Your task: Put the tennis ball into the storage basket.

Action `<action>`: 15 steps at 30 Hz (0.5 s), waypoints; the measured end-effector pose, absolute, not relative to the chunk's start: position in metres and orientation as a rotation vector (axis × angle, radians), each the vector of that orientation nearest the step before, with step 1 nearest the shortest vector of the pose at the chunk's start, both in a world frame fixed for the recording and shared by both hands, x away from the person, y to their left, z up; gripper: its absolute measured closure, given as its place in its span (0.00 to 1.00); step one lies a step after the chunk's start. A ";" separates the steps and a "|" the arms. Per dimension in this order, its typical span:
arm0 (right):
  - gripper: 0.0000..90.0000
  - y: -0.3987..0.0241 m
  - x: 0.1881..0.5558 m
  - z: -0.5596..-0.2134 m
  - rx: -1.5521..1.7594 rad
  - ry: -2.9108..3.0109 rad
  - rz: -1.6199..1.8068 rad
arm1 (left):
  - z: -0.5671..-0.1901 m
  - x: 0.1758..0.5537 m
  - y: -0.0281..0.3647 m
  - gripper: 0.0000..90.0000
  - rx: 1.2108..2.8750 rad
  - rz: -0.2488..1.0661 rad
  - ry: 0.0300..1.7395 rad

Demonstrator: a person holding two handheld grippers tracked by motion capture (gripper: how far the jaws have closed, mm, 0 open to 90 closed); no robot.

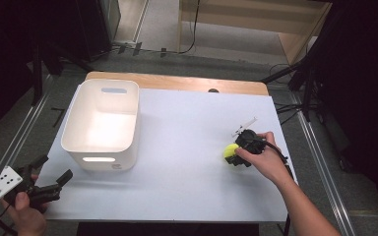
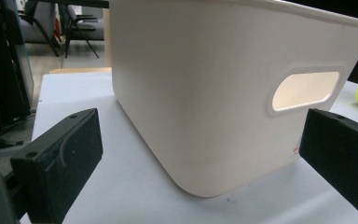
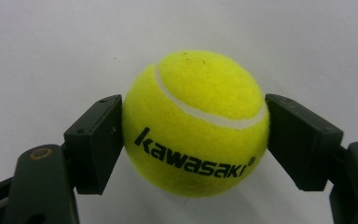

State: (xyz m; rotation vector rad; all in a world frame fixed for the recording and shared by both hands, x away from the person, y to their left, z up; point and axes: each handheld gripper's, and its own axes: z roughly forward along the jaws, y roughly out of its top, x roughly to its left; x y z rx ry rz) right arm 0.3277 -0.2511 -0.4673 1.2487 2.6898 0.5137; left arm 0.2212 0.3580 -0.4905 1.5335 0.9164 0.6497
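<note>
I have the tennis ball (image 3: 196, 123) pinched between the jaws of my right gripper (image 1: 239, 150); in the right gripper view both black pads press its sides, with the "kawasaki" print facing the camera. The ball (image 1: 231, 151) sits well to the right of the white bin (image 1: 102, 123), low on the pale table (image 1: 187, 182), though from above I can't quite tell whether it still touches the surface. The bin stands upright, with a slot handle (image 2: 304, 90) cut into its near wall. My left gripper (image 1: 54, 184) hangs just off the bin's near-left corner, at the table's edge, jaws spread wide and holding nothing, pointing toward the bin (image 2: 223, 93).
</note>
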 end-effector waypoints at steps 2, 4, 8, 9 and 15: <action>0.24 -0.251 0.328 -0.467 1.249 2.692 0.507 | -0.491 0.221 0.358 0.00 1.535 0.651 0.915; 0.24 -0.250 0.328 -0.467 1.249 2.697 0.497 | -0.491 0.221 0.358 0.00 1.535 0.651 0.915; 0.24 -0.249 0.329 -0.469 1.264 2.694 0.495 | -0.491 0.221 0.358 0.00 1.535 0.651 0.917; 0.24 -0.248 0.329 -0.469 1.263 2.697 0.488 | -0.491 0.221 0.358 0.00 1.536 0.651 0.915; 0.24 -0.245 0.331 -0.471 1.252 2.706 0.482 | -0.490 0.221 0.358 0.00 1.535 0.650 0.914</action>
